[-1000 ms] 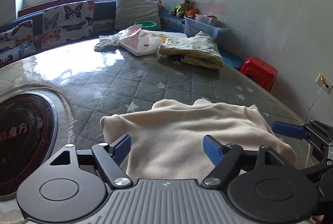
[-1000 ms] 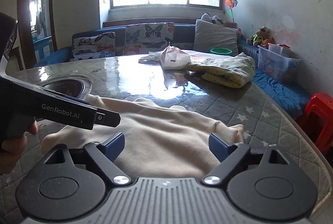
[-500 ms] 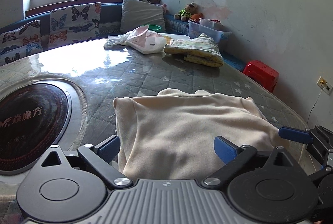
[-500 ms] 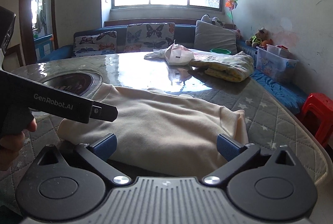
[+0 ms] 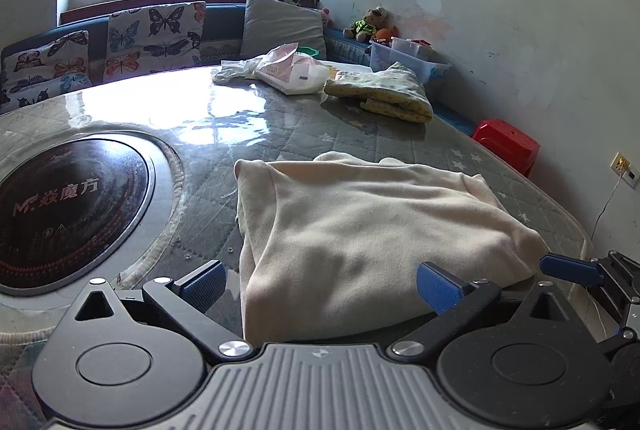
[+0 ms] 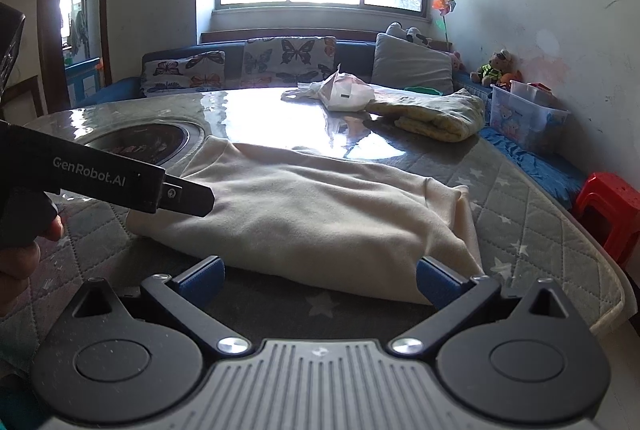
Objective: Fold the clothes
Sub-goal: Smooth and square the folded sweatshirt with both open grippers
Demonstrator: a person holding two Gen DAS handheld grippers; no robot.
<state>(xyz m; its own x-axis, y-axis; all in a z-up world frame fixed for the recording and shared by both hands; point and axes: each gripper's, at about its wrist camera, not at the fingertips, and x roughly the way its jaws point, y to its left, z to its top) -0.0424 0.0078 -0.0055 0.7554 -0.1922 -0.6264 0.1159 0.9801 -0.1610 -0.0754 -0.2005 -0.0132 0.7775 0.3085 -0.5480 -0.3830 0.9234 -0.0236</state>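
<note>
A cream garment (image 5: 360,230) lies folded on the quilted table, released by both grippers. My left gripper (image 5: 320,284) hangs open over its near edge. One blue fingertip (image 5: 204,282) is off the cloth's left side, the other is above the cloth. My right gripper (image 6: 320,278) is open too, its blue pads (image 6: 434,280) just short of the cream garment (image 6: 320,214). The left gripper's black body (image 6: 120,182) crosses the left of the right wrist view, a hand below it. The right gripper's blue finger (image 5: 572,268) shows at the left wrist view's right edge.
A round black cooktop (image 5: 60,206) is set into the table (image 5: 280,134) to the left. A folded yellow blanket (image 5: 380,90) and a white plastic bag (image 5: 292,70) lie at the far side. A red stool (image 5: 506,146) stands past the table's right edge.
Both grippers have drawn back toward the near edge of the garment and their jaws have widened. The garment lies still on the table.
</note>
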